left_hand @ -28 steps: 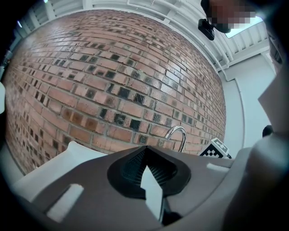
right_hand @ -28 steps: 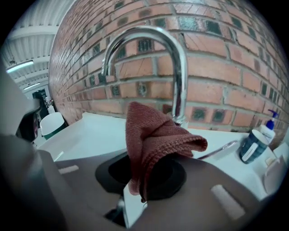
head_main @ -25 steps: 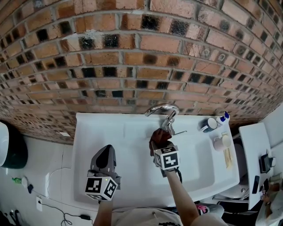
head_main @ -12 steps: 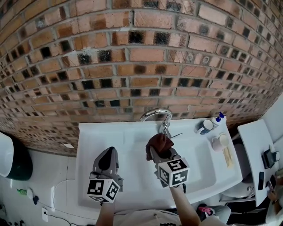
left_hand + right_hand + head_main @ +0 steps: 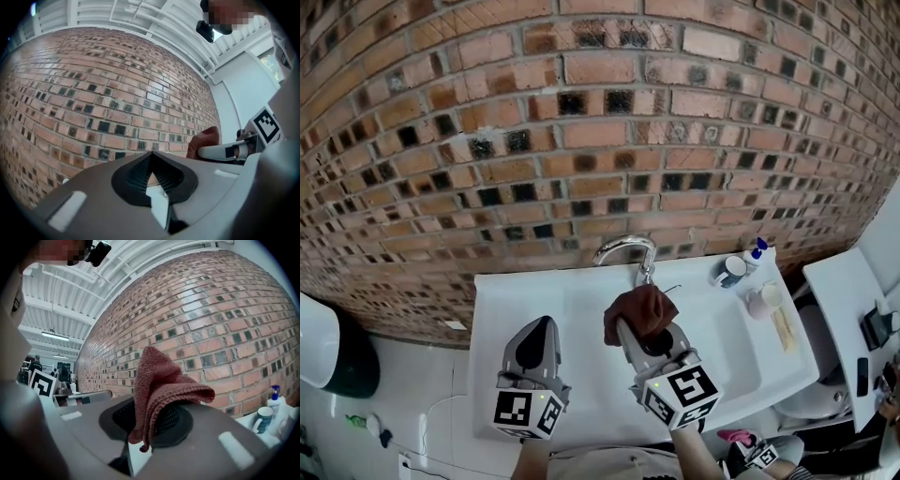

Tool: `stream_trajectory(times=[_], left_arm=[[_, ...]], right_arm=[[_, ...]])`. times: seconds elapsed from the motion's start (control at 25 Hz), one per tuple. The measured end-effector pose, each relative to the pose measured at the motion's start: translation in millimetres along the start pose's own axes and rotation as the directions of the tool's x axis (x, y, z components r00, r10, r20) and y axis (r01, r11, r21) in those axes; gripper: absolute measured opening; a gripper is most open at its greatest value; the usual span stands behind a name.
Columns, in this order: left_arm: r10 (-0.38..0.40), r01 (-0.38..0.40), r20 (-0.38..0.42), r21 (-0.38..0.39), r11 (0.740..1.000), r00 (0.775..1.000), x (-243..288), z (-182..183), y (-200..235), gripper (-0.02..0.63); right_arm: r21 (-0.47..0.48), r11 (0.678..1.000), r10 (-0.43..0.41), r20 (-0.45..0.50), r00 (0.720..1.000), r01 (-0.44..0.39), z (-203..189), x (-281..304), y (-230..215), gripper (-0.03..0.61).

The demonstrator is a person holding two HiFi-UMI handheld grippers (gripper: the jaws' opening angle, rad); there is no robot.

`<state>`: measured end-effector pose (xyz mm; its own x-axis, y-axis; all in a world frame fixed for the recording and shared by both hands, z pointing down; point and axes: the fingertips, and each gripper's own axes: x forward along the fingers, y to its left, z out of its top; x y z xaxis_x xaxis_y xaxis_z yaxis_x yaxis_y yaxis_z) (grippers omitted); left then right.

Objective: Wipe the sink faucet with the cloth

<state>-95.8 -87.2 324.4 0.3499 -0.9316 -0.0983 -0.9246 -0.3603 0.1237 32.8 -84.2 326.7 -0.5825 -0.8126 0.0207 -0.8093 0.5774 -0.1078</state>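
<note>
A chrome faucet (image 5: 625,249) curves over the back of the white sink (image 5: 581,319), below the brick wall. My right gripper (image 5: 639,323) is shut on a reddish-brown knitted cloth (image 5: 639,310), lifted in front of the faucet's base and just short of it. In the right gripper view the cloth (image 5: 157,390) drapes over the shut jaws of the right gripper (image 5: 152,420). My left gripper (image 5: 534,345) hovers over the left part of the sink, shut and holding nothing. In the left gripper view the left gripper (image 5: 152,176) points at the wall, and the cloth (image 5: 204,143) shows at the right.
On the sink's right rim stand a mug (image 5: 731,271), a blue-capped bottle (image 5: 756,250) and a small cup (image 5: 763,300). The brick wall (image 5: 581,141) rises right behind the faucet. A white counter (image 5: 853,309) lies at the right, and a dark bin (image 5: 352,366) at the left.
My right gripper has pulled back from the faucet toward me and lifted, still holding the cloth. The head view has tilted up, showing more wall. The left gripper has stayed about where it was.
</note>
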Motion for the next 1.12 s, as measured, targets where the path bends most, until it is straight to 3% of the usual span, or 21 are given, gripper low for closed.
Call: stream_trajectory(times=[0.16,0.36,0.52,1.12], left_arm=[[-0.012,0.012,-0.008,-0.001,1.000,1.000,-1.9,-4.5,-7.5,0.005],[-0.031,0.031,-0.025,0.019,0.999,0.999,3.2,-11.9,-16.6,0.005],[-0.042,0.042,-0.028,0.023,0.999,0.999,6.0,-14.5,-21.1,0.005],[-0.022,0.023,-0.031,0.030,0.999,0.999,14.6,-13.0,-2.4,0.005]], right_arm=[[0.040,0.999,0.021,-0.003,1.000,-0.021,-7.6,-5.8,4.9,0.055],[-0.011,1.000,-0.003,-0.011,1.000,0.003,-5.2,-10.5,0.1,0.055],[0.007,1.000,-0.004,-0.015,1.000,0.004,-8.4,-12.0,-2.4,0.055],[0.032,0.998,0.055,-0.062,0.997,-0.053,-23.5,17.6,5.2,0.052]])
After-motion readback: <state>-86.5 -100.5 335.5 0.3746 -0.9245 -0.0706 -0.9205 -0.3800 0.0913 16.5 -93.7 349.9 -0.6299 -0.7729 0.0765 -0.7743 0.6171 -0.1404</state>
